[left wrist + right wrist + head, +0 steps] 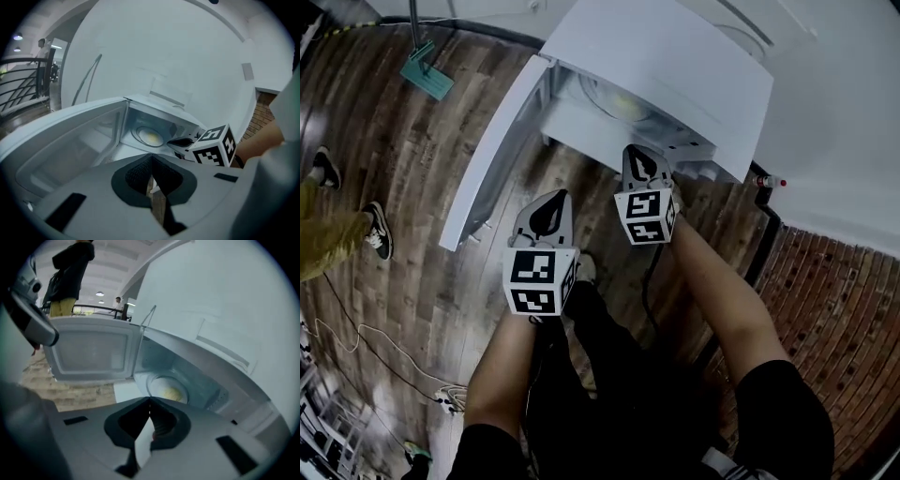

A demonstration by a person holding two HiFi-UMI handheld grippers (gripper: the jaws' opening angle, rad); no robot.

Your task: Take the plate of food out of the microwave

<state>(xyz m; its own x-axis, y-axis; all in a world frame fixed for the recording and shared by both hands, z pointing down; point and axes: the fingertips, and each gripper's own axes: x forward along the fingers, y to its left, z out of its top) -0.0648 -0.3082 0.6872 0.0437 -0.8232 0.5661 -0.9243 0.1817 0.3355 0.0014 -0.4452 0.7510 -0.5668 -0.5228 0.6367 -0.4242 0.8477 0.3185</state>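
Two hand-held grippers are hovering in front of the white box-shaped microwave (675,66), whose white door with a clear window (492,155) is standing swung wide open. Inside the microwave's cavity a round pale plate (168,389) is lying flat on the chamber floor and carrying a small heap of yellow food (173,393) near its middle, with both grippers staying apart from it. The right gripper (150,414) is sitting just outside the microwave's mouth and pointing in at the plate, its jaws pressed together and gripping nothing. The left gripper (151,176) is hanging further back from the microwave, towards the door side, its jaws likewise closed up with only a thin slit between them and holding nothing. From there the right gripper's marker cube (215,145) is partly covering the near corner of the microwave's opening. A dark wooden plank floor (412,197) is spreading below the microwave. A teal flat mop head on a pole (427,75) is lying beyond the door side of the microwave, and another person's yellow trouser leg and dark shoe (377,230) are standing well apart from it on that same side. A red brick wall (844,319) is running along the microwave's opposite side.
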